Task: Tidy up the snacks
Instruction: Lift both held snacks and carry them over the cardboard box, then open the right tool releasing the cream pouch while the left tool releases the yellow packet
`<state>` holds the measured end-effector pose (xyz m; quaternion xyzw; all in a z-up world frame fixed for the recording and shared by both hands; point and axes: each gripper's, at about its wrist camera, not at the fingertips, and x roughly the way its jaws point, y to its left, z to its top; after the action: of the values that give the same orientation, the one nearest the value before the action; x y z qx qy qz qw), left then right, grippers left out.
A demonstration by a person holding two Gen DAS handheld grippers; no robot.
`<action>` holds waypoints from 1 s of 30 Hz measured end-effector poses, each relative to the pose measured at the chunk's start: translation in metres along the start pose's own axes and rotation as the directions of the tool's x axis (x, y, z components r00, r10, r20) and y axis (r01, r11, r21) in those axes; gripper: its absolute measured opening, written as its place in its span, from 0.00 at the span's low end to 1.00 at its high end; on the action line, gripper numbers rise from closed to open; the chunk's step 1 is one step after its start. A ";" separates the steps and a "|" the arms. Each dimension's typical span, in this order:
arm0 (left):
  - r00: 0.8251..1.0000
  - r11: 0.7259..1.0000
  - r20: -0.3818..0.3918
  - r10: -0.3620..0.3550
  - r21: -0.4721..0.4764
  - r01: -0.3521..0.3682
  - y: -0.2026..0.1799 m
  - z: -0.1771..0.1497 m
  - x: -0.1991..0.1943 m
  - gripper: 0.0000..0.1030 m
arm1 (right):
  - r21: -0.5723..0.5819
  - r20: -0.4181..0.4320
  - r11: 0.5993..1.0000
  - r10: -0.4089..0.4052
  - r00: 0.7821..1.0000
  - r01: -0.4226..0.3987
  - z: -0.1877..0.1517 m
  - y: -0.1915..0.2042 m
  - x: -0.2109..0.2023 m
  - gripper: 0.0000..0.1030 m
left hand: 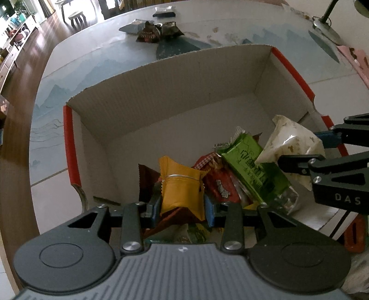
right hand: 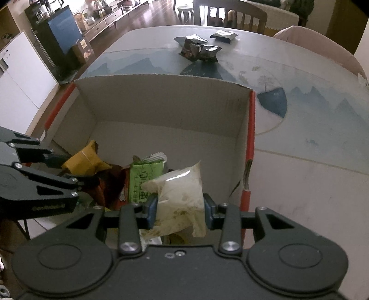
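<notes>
One cardboard box (left hand: 170, 92) with red edges fills the middle of both views, standing on a table (left hand: 57, 196) printed with blue mountains. In the left wrist view the left gripper (left hand: 182, 203) sits at lower centre, its two blue pads pressed against the sides of one yellow packet (left hand: 182, 189), so it is clamped on that packet over the box's near end. The right gripper (left hand: 306, 150) reaches in from the right edge of that frame, closed around one white packet (left hand: 290, 143). In the right wrist view the same white packet (right hand: 180, 196) is pinched between the two blue pads at lower centre.

Inside the box, at its near end, lies a small heap: one green packet (left hand: 253, 173), one red packet (left hand: 219, 184) and one dark brown wrapper (left hand: 147, 182), with more underneath that cannot be counted.

At the upper centre of the table, beyond the box, four packets remain: two dark brown ones (left hand: 159, 32) touching, one grey one (left hand: 136, 25) just left of them, and one dark flat packet (left hand: 165, 11) farther back.
</notes>
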<state>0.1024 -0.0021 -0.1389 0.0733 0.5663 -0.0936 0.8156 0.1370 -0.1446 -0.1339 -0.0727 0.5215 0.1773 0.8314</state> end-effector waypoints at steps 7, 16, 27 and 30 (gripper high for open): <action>1.000 1.000 0.012 0.005 0.017 -0.006 -0.002 -0.001 0.000 0.38 | 0.009 -0.011 1.000 0.001 1.000 -0.001 -0.001 -0.001 0.003 0.38; 1.000 1.000 0.030 -0.010 0.008 0.009 -0.001 -0.004 -0.006 0.45 | 0.034 -0.013 0.999 0.026 1.000 -0.025 -0.004 -0.003 0.001 0.41; 0.996 1.000 0.083 -0.013 0.010 0.012 0.001 -0.009 -0.025 0.53 | 0.066 0.037 0.997 0.048 0.998 -0.050 -0.010 -0.004 -0.014 0.72; 0.994 1.000 0.107 -0.014 0.005 0.013 0.003 -0.010 -0.033 0.55 | 0.075 0.049 0.996 0.054 0.997 -0.057 -0.010 -0.005 -0.021 0.74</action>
<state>0.0825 0.0052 -0.1115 0.0661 0.5220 -0.1040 0.8440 0.1221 -0.1564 -0.1202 -0.0223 0.5099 0.1820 0.8405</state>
